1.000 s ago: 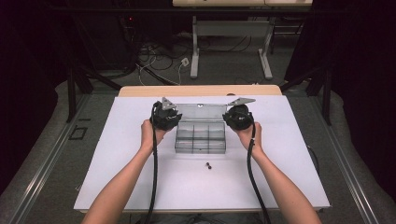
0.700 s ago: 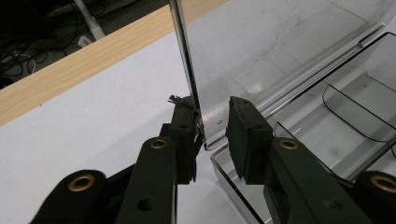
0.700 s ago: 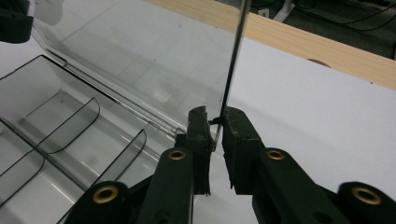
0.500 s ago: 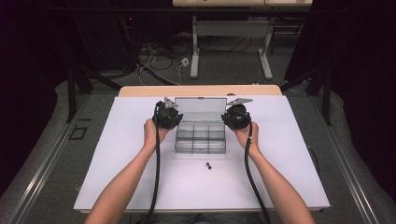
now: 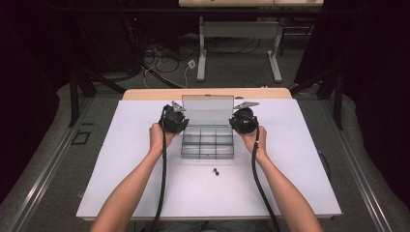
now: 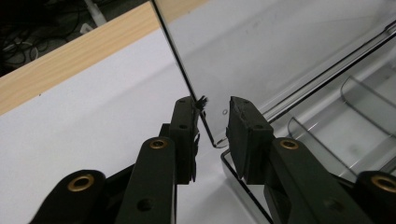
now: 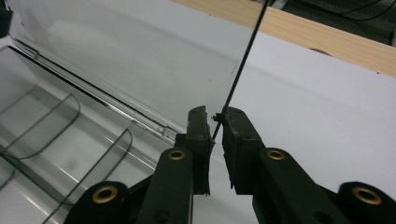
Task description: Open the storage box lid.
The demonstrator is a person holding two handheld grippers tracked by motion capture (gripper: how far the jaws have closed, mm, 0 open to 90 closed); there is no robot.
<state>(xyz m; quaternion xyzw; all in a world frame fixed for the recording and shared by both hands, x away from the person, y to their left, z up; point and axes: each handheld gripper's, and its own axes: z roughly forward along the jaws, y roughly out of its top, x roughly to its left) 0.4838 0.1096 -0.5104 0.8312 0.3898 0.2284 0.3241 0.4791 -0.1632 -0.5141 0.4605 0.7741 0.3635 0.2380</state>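
Observation:
A clear plastic compartment box (image 5: 208,145) stands on the white table top, its lid (image 5: 208,108) raised nearly upright at the back. My left gripper (image 5: 182,120) is shut on the lid's left edge; in the left gripper view (image 6: 215,109) that edge (image 6: 187,79) lies against one pad, with a narrow gap to the other. My right gripper (image 5: 238,121) is shut on the lid's right edge. In the right gripper view (image 7: 214,116) that thin edge (image 7: 243,60) runs down between nearly closed pads. Curved dividers (image 7: 70,116) show inside the box.
Two small dark parts (image 5: 215,171) lie on the white surface (image 5: 121,183) just in front of the box. A wooden strip (image 5: 145,93) runs along the table's far edge. Beyond it, cables and the legs of another table (image 5: 202,53) are on the floor.
The lid has swung up from a low tilt to nearly upright. Both hands have stayed at the box's back corners.

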